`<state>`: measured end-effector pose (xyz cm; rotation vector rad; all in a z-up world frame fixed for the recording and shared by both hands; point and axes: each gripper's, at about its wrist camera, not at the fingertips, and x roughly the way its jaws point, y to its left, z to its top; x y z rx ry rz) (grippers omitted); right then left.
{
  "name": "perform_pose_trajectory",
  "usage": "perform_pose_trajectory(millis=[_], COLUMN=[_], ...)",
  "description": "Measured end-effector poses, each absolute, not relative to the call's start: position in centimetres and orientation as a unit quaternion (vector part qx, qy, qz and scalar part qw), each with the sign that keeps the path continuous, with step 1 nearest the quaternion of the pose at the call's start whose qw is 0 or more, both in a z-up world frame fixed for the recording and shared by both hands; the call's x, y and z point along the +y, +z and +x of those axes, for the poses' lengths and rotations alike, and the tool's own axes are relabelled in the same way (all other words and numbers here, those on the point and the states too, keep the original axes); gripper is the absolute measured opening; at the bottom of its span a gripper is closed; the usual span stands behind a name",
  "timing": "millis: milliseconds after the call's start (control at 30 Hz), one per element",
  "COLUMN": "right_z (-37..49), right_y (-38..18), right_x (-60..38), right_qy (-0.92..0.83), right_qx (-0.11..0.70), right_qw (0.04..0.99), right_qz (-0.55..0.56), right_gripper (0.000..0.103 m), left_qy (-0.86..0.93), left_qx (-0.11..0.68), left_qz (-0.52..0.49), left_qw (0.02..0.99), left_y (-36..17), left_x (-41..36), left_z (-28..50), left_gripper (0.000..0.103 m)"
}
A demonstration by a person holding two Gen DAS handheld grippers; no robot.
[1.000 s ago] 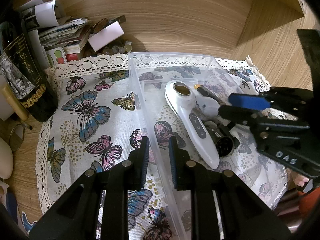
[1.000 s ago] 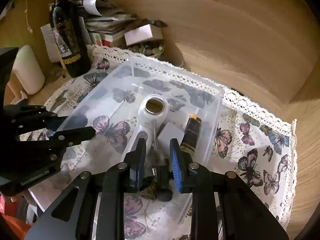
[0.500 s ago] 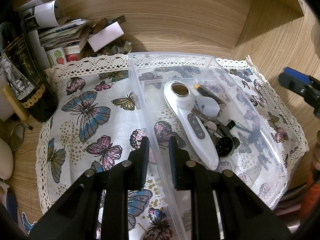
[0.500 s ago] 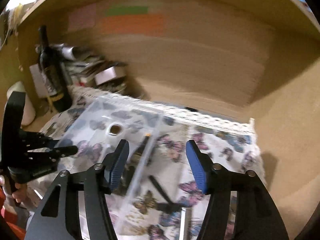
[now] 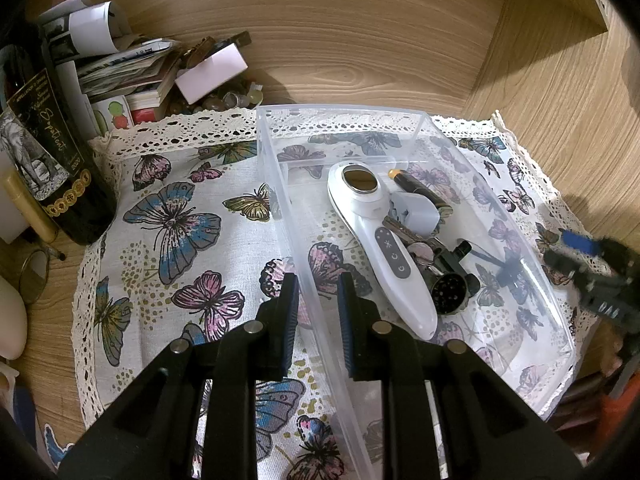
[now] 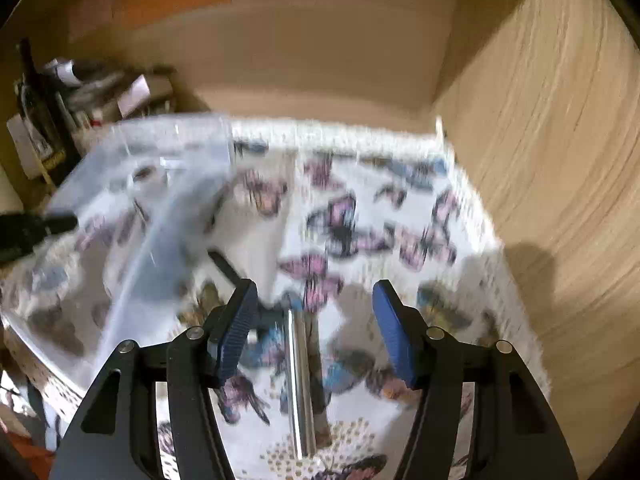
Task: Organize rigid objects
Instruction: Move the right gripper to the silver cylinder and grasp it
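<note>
Item: metal rod (image 6: 299,384) on butterfly cloth (image 6: 360,216), beside clear bin (image 5: 416,128).
Rod lies lengthwise between the spread fingers of the right claw (image 6: 316,332), untouched. Left claw (image 5: 316,316) pinches the bin's left wall; white handheld device (image 5: 380,240) lies inside.

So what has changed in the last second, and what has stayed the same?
The right gripper left the clear bin, opened, and swung right above a metal rod on the cloth. The left gripper still straddles the bin's wall; the white device has not moved.
</note>
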<state>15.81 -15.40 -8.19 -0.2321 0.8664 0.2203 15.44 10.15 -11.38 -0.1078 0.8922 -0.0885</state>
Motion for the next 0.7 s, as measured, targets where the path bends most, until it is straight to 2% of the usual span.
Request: perform_pose_trajectory(millis=[133, 233, 300, 400, 700], right_z=[15.3, 14.9, 14.7, 14.5, 14.6], right_y=[-10.5, -11.5, -12.2, -12.5, -11.0], right_x=[-15.9, -16.1, -16.0, -16.0, -15.8], right_qy=[0.108, 0.111, 0.115, 0.118, 0.109], right_qx=[0.447, 0.459, 0.471, 0.469, 0.441], right_qw=[0.882, 0.875, 0.868, 0.869, 0.886], right_qz=[-0.103, -0.101, -0.103, -0.104, -0.094], right_gripper=[0.052, 0.037, 0.021, 0.014, 0.014], left_qy=[-0.044, -0.046, -0.046, -0.044, -0.043], left_qx=[0.432, 0.433, 0.434, 0.434, 0.434], left_qz=[-0.055, -0.056, -0.057, -0.055, -0.054], left_qw=[0.899, 0.898, 0.898, 0.898, 0.898], left_y=[-11.4, -11.3, -11.3, -11.3, -11.4], left_x=[10.2, 10.2, 10.3, 10.3, 10.3], left_z=[15.5, 15.6, 15.6, 15.6, 15.6], left_gripper=[0.018, 0.018, 0.018, 0.018, 0.018])
